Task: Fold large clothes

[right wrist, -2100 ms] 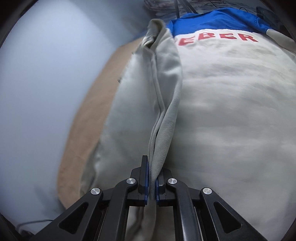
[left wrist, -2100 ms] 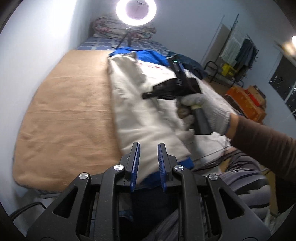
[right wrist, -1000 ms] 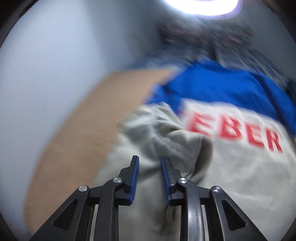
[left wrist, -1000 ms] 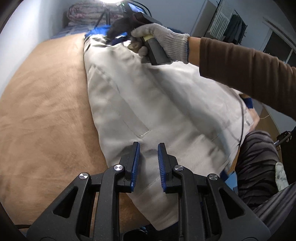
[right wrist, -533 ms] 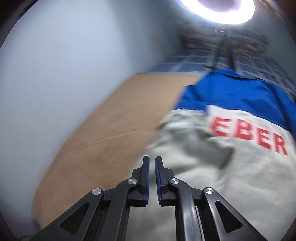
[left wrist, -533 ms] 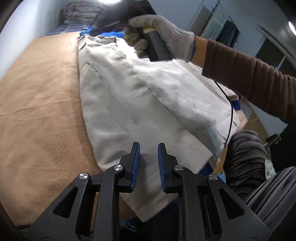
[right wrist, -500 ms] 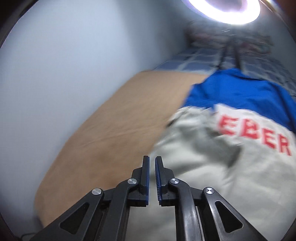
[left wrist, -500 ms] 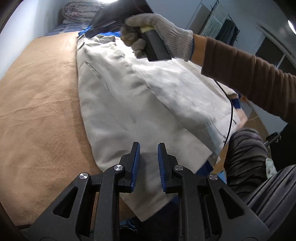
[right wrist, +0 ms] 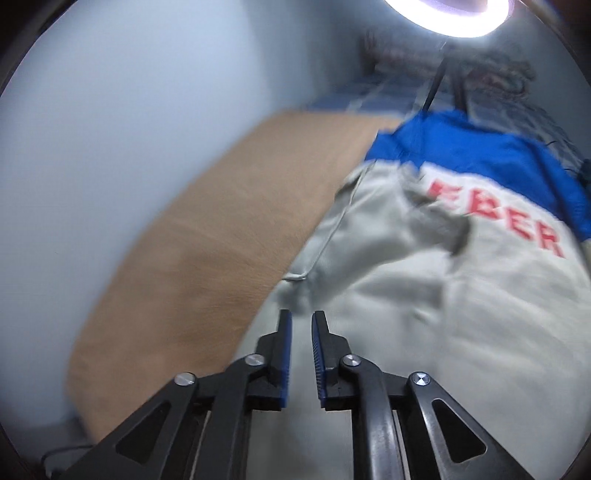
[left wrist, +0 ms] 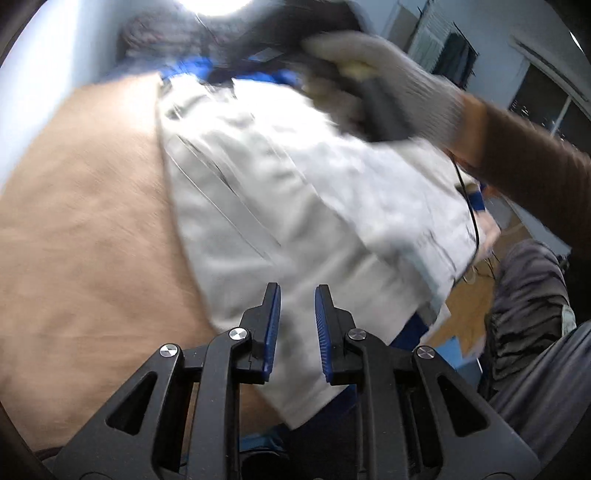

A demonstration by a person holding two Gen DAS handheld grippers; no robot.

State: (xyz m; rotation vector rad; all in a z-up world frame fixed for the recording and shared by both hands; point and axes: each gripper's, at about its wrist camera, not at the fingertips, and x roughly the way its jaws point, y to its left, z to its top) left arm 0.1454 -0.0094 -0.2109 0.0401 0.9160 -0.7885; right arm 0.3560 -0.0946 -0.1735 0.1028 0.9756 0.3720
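Note:
A large beige jacket (left wrist: 295,206) with a blue yoke and red letters (right wrist: 495,218) lies flat on a tan blanket (left wrist: 85,221), its side folded in over the body. My left gripper (left wrist: 297,291) hovers over the jacket's near hem with a gap between its blue pads and nothing in it. My right gripper (right wrist: 301,317) hangs above the jacket's left edge; its jaws are opening and empty. A gloved hand (left wrist: 384,92) holds that gripper high over the collar end, blurred in the left wrist view.
The tan blanket (right wrist: 207,243) runs along a pale wall (right wrist: 110,110) on the left. A ring light (right wrist: 450,14) and a heap of bedding (right wrist: 443,55) stand beyond the collar. Striped trouser legs (left wrist: 524,295) are at the right, a clothes rack (left wrist: 450,48) behind.
The right gripper let go of the folded beige edge, closed empty, then parted again while drifting up and toward the collar. The left gripper stays over the hem.

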